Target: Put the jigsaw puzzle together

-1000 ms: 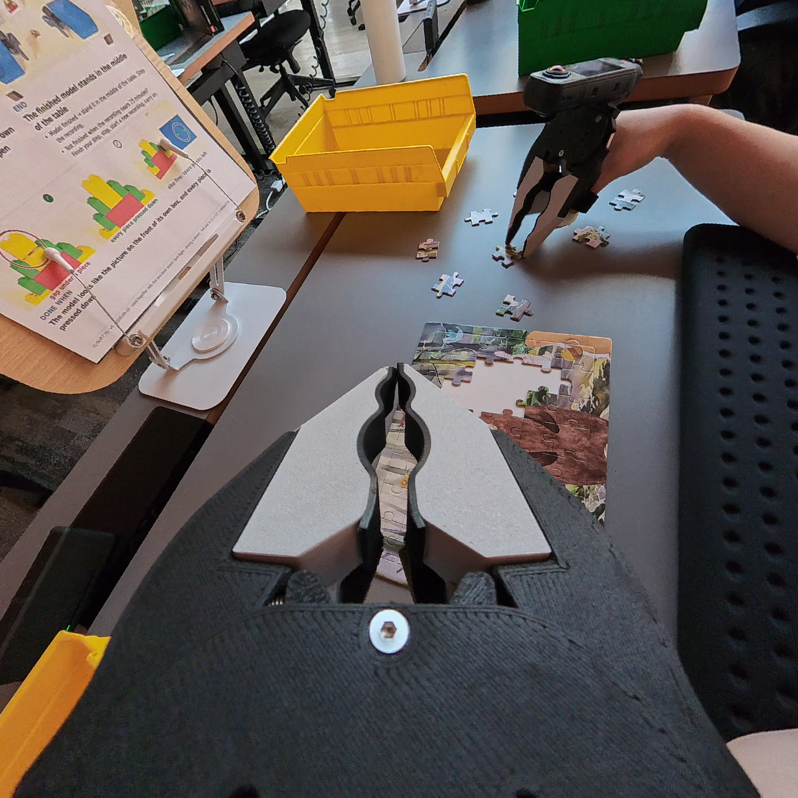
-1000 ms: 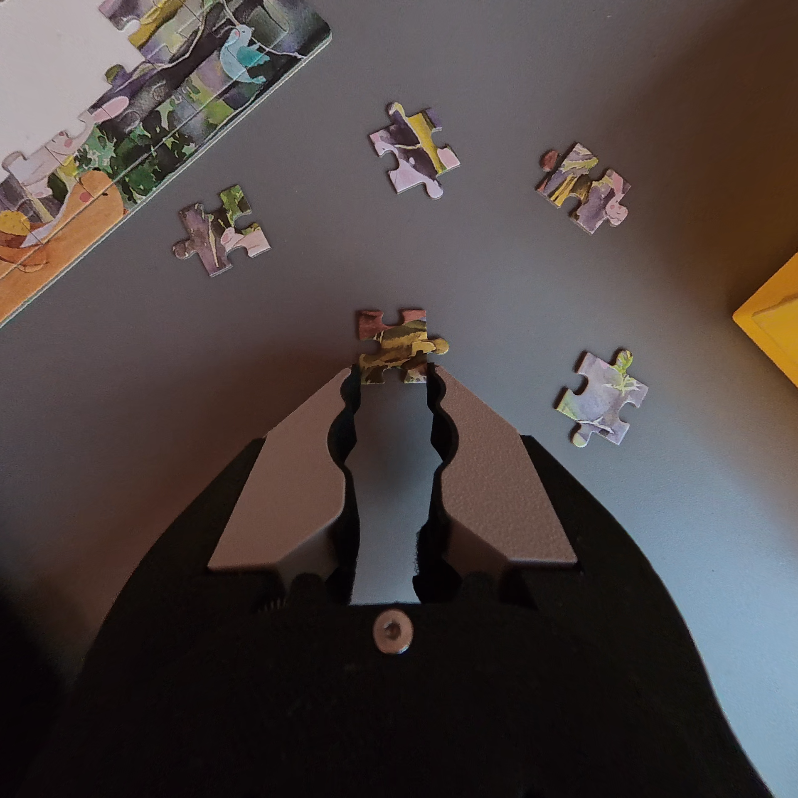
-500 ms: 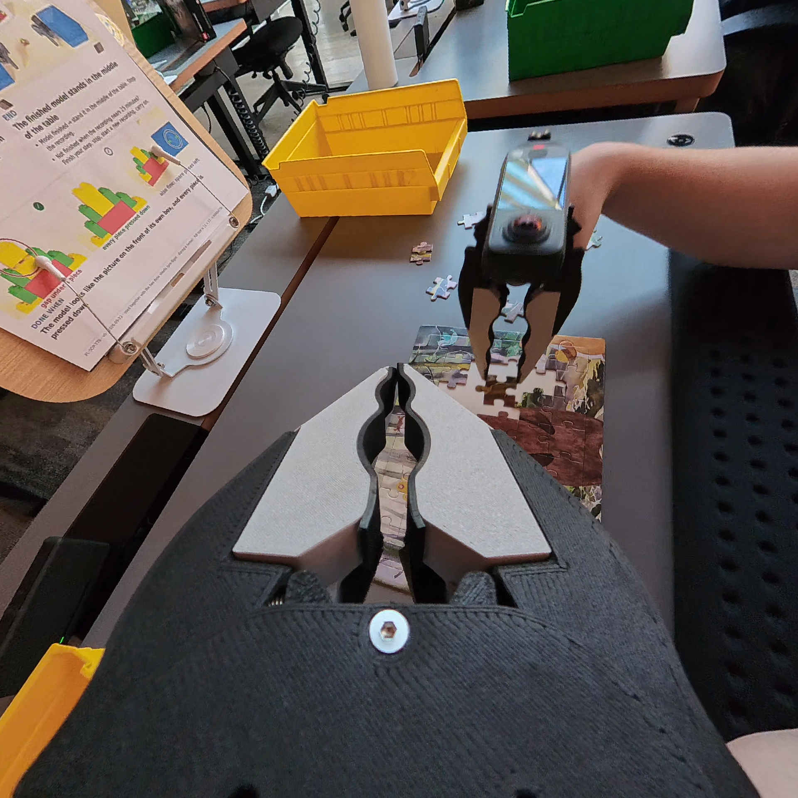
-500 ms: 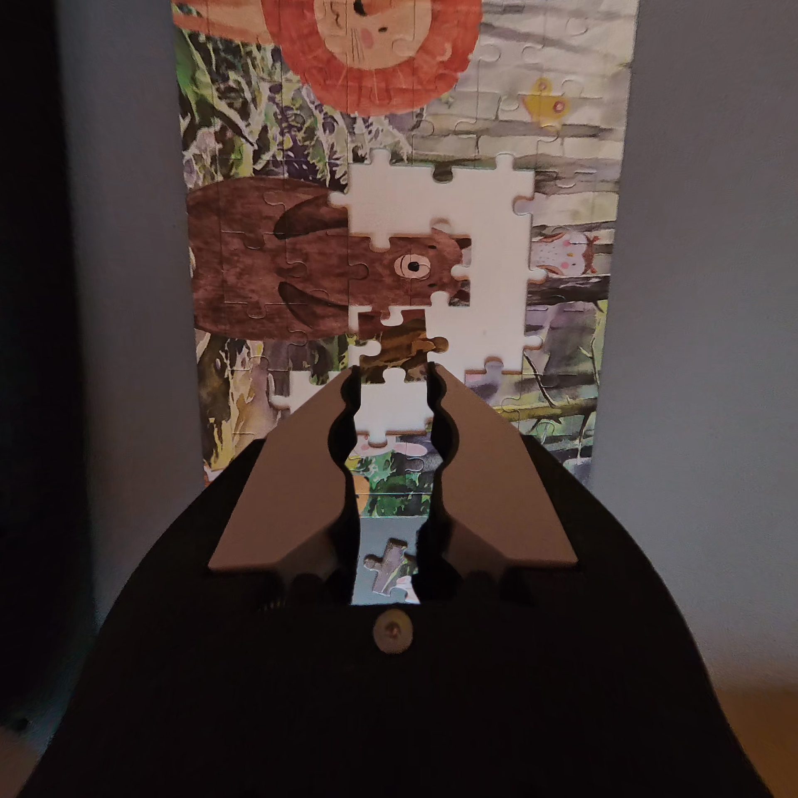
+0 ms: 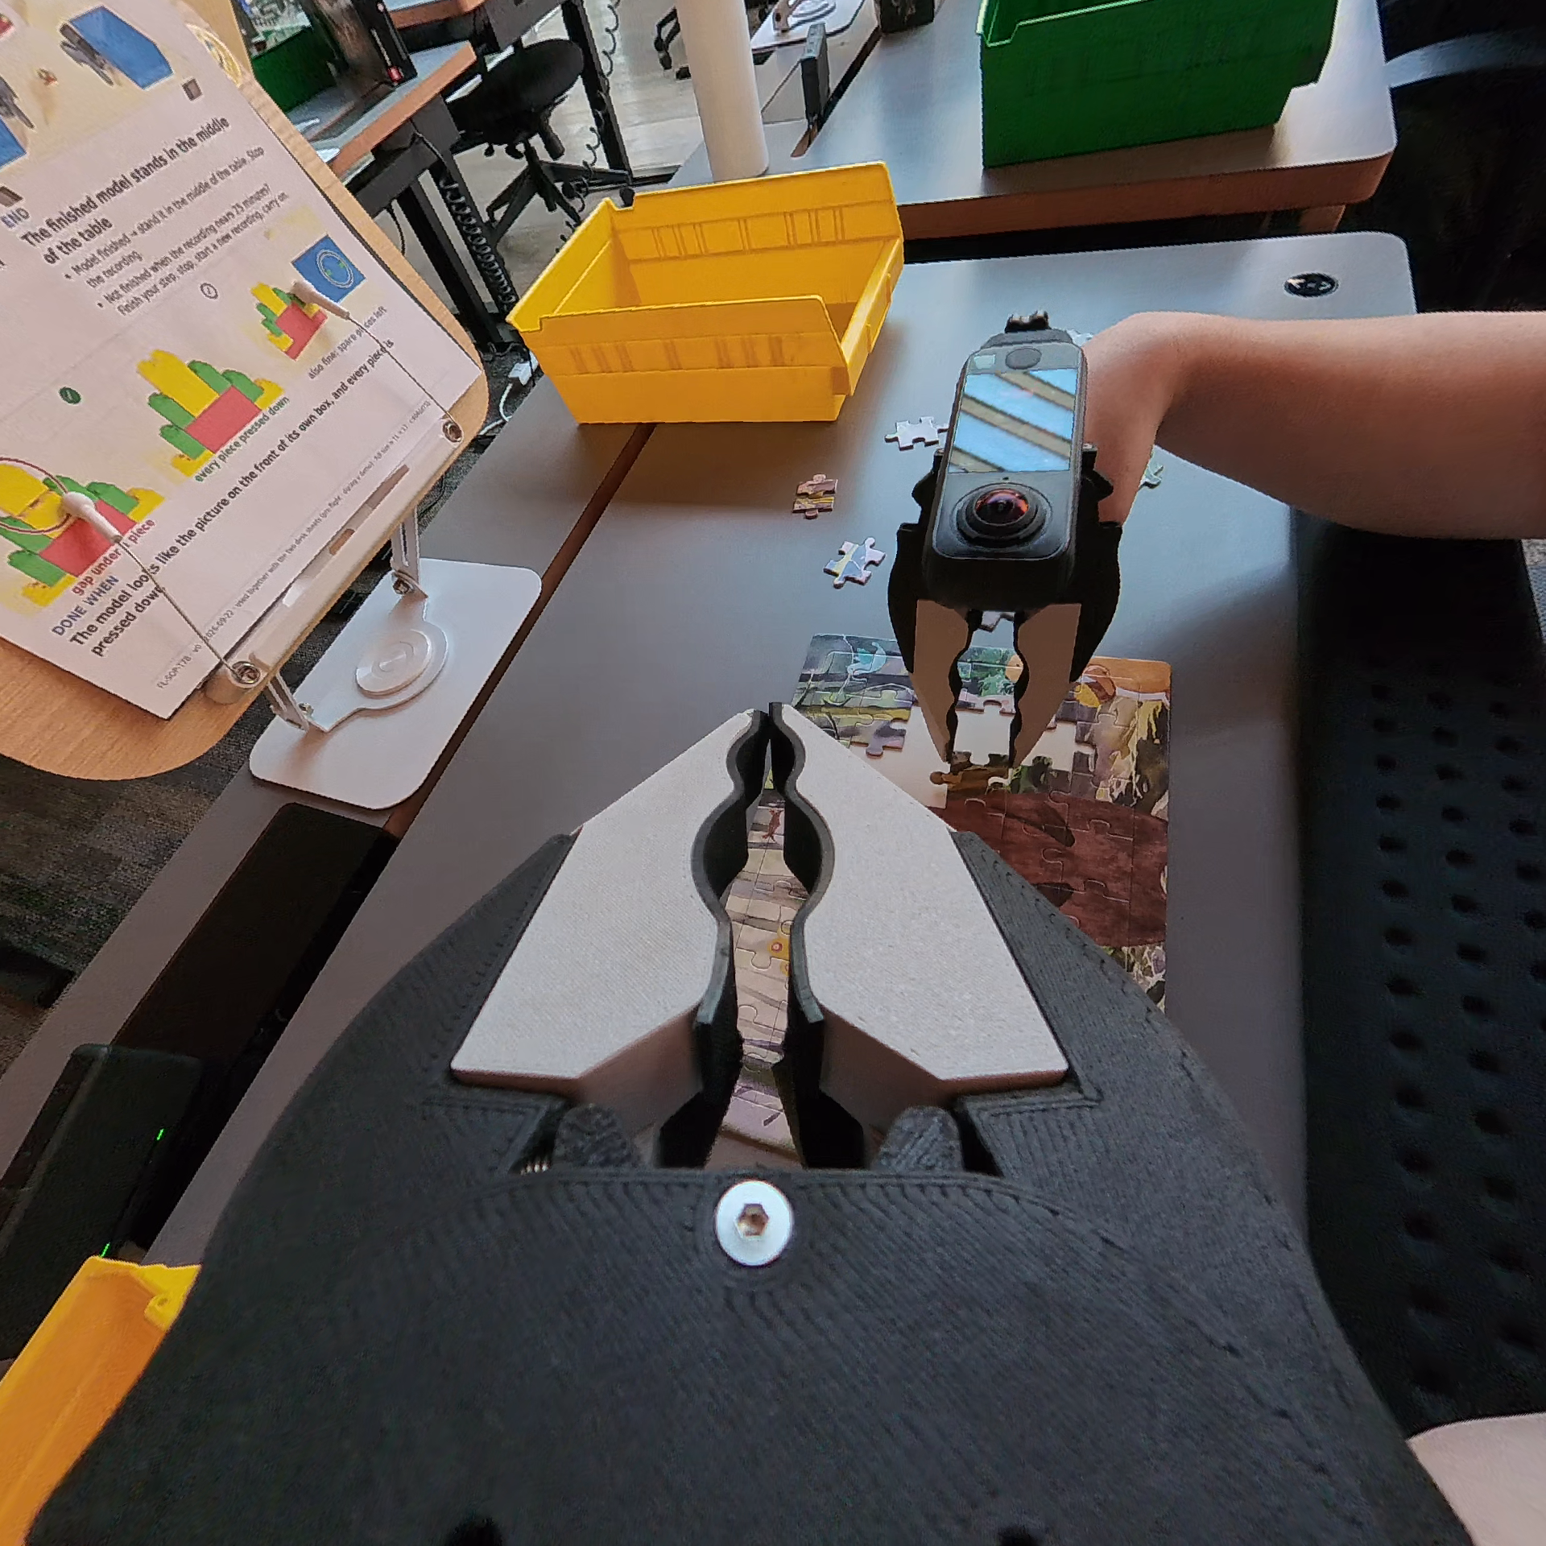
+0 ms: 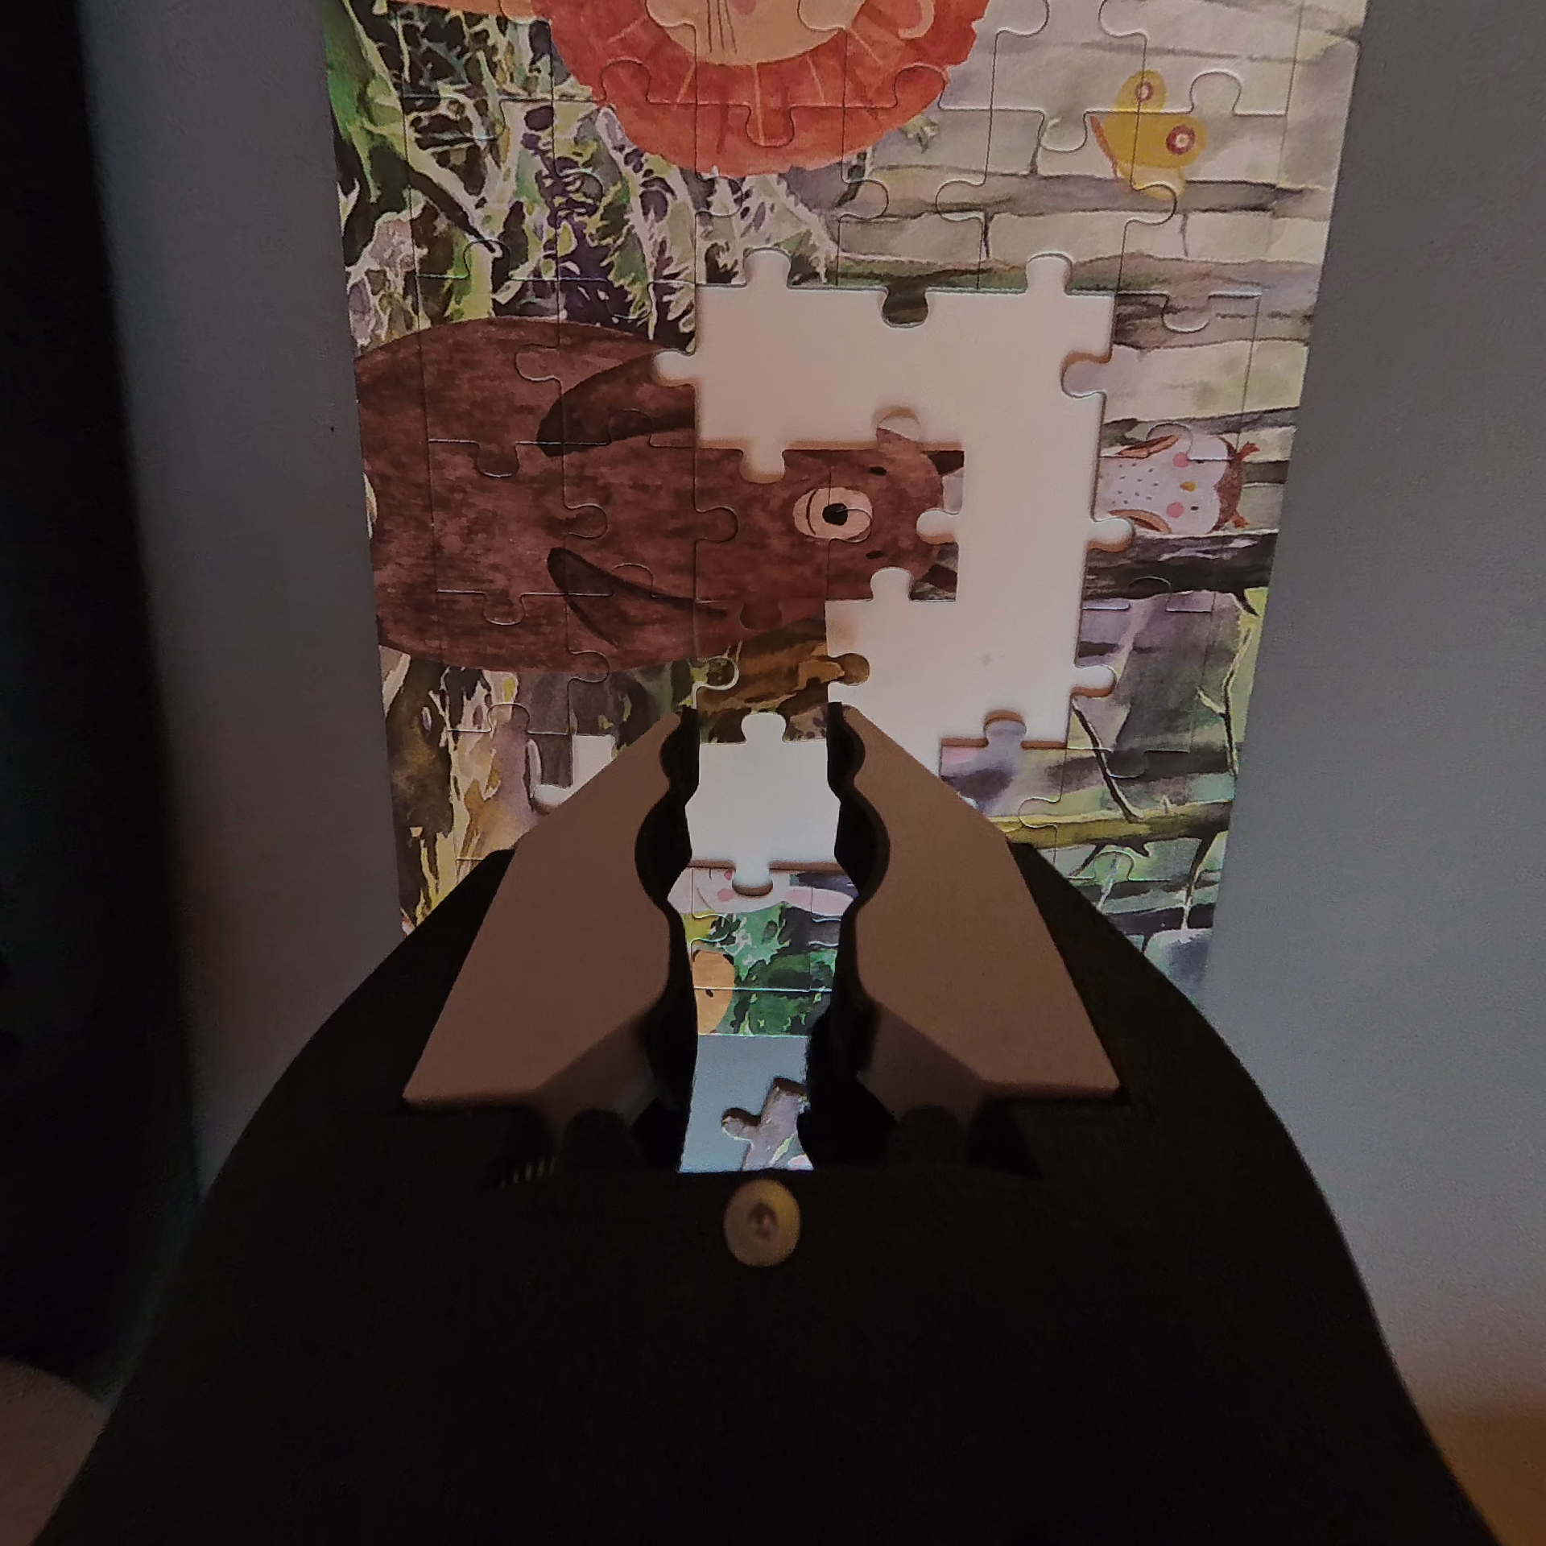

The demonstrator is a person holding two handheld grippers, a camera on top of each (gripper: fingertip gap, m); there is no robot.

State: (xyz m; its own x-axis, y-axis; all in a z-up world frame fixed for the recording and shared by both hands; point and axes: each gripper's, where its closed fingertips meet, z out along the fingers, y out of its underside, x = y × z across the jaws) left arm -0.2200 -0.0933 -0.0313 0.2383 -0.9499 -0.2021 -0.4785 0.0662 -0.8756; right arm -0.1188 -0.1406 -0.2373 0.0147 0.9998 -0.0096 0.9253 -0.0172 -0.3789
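Note:
The jigsaw puzzle (image 6: 519, 535) lies flat on the dark table, with a white unfilled gap (image 6: 1012, 502) beside a brown animal. My right gripper (image 6: 765, 719) is shut on a brown-green puzzle piece (image 6: 778, 678) and holds it at the gap's lower left edge, just under the animal. In the left wrist view the right gripper (image 5: 983, 753) stands tilted over the puzzle (image 5: 1087, 845), held by a person's hand. My left gripper (image 5: 770, 721) is shut and empty, above the puzzle's near left part.
Loose pieces (image 5: 816, 495) (image 5: 853, 559) (image 5: 916, 432) lie beyond the puzzle, and one (image 6: 770, 1125) shows between the right fingers. A yellow bin (image 5: 711, 293) stands at the back. An instruction sheet on a stand (image 5: 209, 376) is at the left. A black perforated surface (image 5: 1422, 920) borders the right. Left tips to right tips: about 25 cm.
The right gripper lifted the brown-green piece from among the loose pieces, carried it over the puzzle and lowered it to the gap under the brown animal. The left gripper stayed nearly still.

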